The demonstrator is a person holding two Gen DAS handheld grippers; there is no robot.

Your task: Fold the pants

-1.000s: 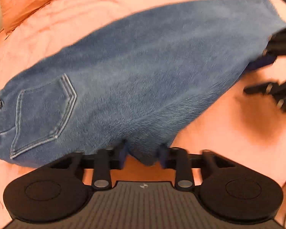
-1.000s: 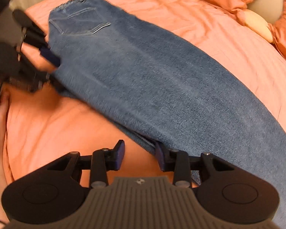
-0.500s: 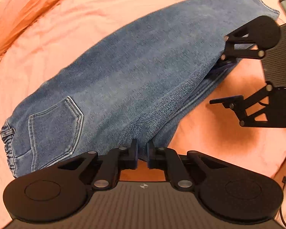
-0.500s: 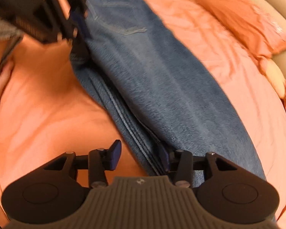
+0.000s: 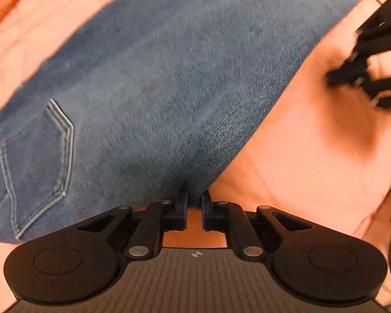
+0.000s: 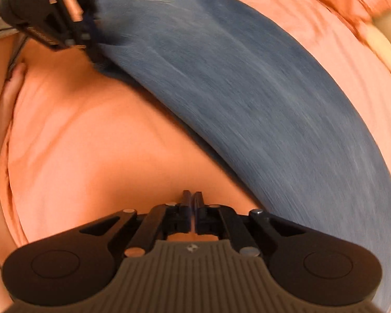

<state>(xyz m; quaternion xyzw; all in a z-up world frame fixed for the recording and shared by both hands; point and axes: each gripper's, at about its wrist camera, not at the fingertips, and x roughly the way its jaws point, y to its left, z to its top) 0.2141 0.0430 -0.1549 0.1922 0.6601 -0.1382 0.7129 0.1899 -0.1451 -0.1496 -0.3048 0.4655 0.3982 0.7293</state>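
Pants, blue denim, lie folded lengthwise on the orange bed sheet, running from lower left to upper right of my left view, back pocket with pale double stitching at lower left. My left gripper has its jaws pinching the denim's near edge. My right gripper has just been closing; its jaws are pressed together over bare sheet, nothing between. No readable writing.
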